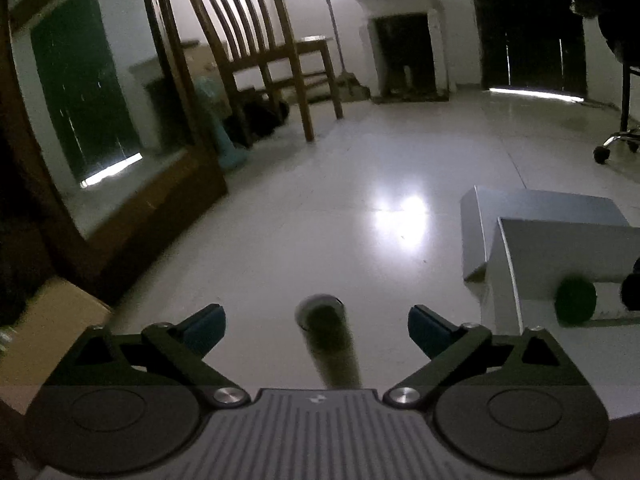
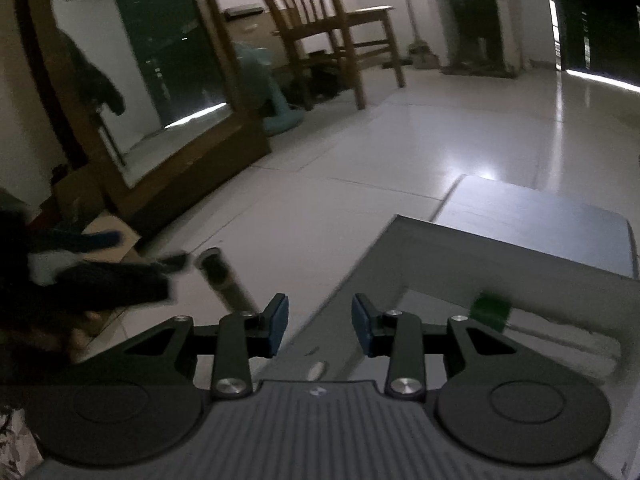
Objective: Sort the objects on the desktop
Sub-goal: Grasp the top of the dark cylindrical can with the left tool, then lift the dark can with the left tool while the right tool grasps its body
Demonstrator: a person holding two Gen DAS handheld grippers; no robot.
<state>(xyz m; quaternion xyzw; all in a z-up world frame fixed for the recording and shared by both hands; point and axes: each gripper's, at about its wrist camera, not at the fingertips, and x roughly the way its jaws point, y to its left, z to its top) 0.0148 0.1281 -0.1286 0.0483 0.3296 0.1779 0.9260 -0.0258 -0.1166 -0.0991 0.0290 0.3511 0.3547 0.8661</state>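
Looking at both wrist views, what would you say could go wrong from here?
1. The cylindrical tube lies on its side between the open left claw fingers; a glancing close might roll it away.
2. Both views are dim and blurred, so alignment may be misjudged.
3. The right claw hangs open over the white box edge and could knock it or the green-capped item inside.

Showing one dark cylinder (image 1: pixel 328 344) lying on the surface, one grey open box (image 2: pixel 520 264) with one flat lid (image 1: pixel 540 216) behind it, one green-capped item (image 1: pixel 576 301) inside, and one wooden chair (image 1: pixel 256 44).
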